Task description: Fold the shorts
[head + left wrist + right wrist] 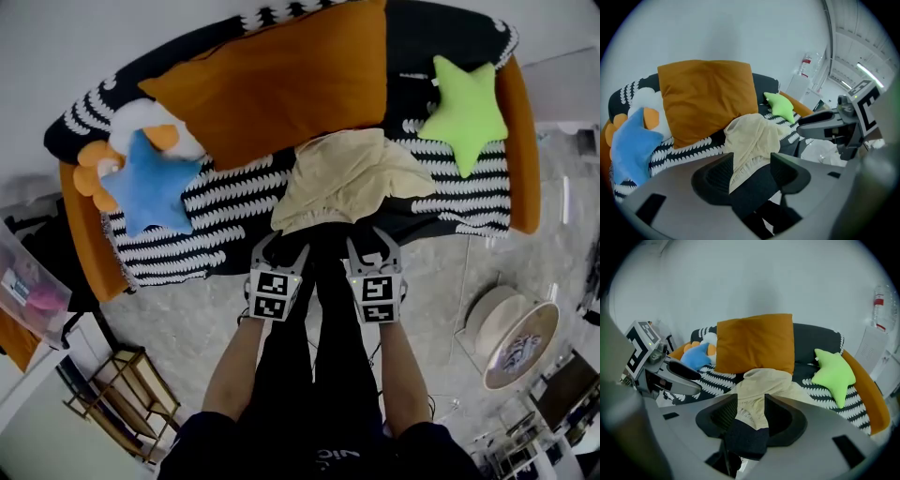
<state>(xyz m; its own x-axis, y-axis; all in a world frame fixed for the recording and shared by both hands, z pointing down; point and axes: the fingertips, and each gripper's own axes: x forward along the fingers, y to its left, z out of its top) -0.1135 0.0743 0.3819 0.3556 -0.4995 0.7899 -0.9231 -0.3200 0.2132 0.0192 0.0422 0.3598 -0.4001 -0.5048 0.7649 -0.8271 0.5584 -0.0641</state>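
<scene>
Cream shorts (352, 178) lie crumpled on the sofa's striped blanket (220, 202), their near edge hanging over the seat front. My left gripper (279, 246) and right gripper (371, 242) sit side by side just below that edge, tips toward it. In the left gripper view the shorts' (750, 136) hem shows between the jaws of the left gripper (750, 171), which stand wide apart without pressing it. In the right gripper view the shorts (764, 380) show in the narrower gap of the right gripper (751, 411), pads apart. Dark trouser legs fill the space below both.
A big orange cushion (281, 80) leans behind the shorts. A blue star pillow (150, 183) lies left and a green star pillow (466, 112) right. On the floor are a round white object (516, 337), a wooden rack (122, 394) and a clear bin (28, 281).
</scene>
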